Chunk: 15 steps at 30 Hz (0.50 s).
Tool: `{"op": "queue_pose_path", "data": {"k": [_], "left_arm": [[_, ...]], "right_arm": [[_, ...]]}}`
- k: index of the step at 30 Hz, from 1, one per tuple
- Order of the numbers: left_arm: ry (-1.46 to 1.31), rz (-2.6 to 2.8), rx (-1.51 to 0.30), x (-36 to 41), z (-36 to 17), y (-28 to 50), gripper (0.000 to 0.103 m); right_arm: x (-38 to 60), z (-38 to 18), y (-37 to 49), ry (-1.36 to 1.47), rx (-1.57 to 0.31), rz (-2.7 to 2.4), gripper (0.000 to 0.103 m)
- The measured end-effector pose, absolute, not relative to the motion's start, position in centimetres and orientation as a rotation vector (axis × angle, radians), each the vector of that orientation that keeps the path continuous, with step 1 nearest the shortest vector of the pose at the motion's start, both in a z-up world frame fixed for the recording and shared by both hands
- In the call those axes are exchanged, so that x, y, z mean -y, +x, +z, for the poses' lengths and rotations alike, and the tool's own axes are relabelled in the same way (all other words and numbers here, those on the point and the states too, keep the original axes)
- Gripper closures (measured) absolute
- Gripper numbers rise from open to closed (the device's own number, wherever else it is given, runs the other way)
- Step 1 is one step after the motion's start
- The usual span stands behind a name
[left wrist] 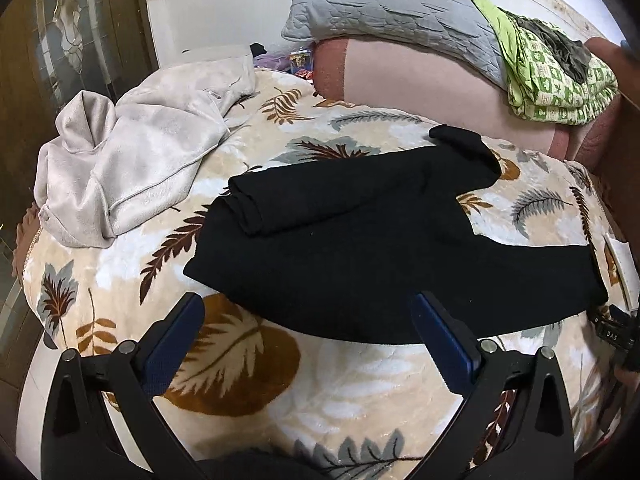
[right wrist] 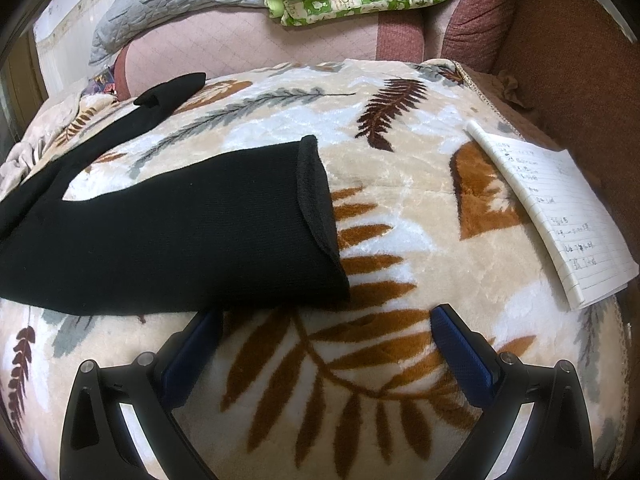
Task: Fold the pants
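The black pants (left wrist: 360, 236) lie spread on a bed covered by a cream leaf-print blanket (left wrist: 248, 364); in the left wrist view one part of them is folded back over the rest, its rolled edge toward the left, while a narrower strip runs to the far right; the near hem stretches across to the right edge of the view. The left tongs (left wrist: 308, 336) hover just near of the pants' near edge, jaws wide apart and holding nothing; the blue pads (left wrist: 176, 344) show on both fingers. In the right wrist view a leg of the pants (right wrist: 180, 232) ends in an open cuff facing right; the right tongs (right wrist: 328, 344) are spread open and empty just near of that leg, the left pad close under the cloth's near edge, though I cannot tell whether it touches. A lined notebook (right wrist: 556, 208) with handwriting rests on the blanket at the far right, well apart from the pants. A crumpled grey garment (left wrist: 132, 152) sits at the far left of the bed; a grey quilted pillow (left wrist: 384, 4) and a folded green patterned cloth (left wrist: 556, 76) lie beyond on a pink surface.
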State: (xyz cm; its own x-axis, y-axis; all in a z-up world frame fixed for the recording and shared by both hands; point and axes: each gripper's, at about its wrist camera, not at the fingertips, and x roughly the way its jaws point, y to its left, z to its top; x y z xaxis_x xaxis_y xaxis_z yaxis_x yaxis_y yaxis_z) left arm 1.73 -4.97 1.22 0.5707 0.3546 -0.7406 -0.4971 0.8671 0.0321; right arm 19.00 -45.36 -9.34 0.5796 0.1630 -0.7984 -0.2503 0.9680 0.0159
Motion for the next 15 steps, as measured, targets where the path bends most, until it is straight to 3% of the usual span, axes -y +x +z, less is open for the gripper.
{"op": "queue_pose_path", "data": {"k": [9,12,15], "left_arm": [[-0.197,0.494,-0.834,4.9,1.2,1.8,0.000],[-0.213,0.486,-0.837,4.6,1.1,1.8,0.000],[-0.217,0.484,-0.835,4.6,1.1,1.8,0.000]], "right_arm": [[45.4,-8.4,17.4,-0.130,-0.971,0.258,0.000],[46.5,-7.2,16.4,-0.010,-1.020,0.216,0.004],[47.4,-2.9,13.8,0.086,-0.846,0.182,0.003]]}}
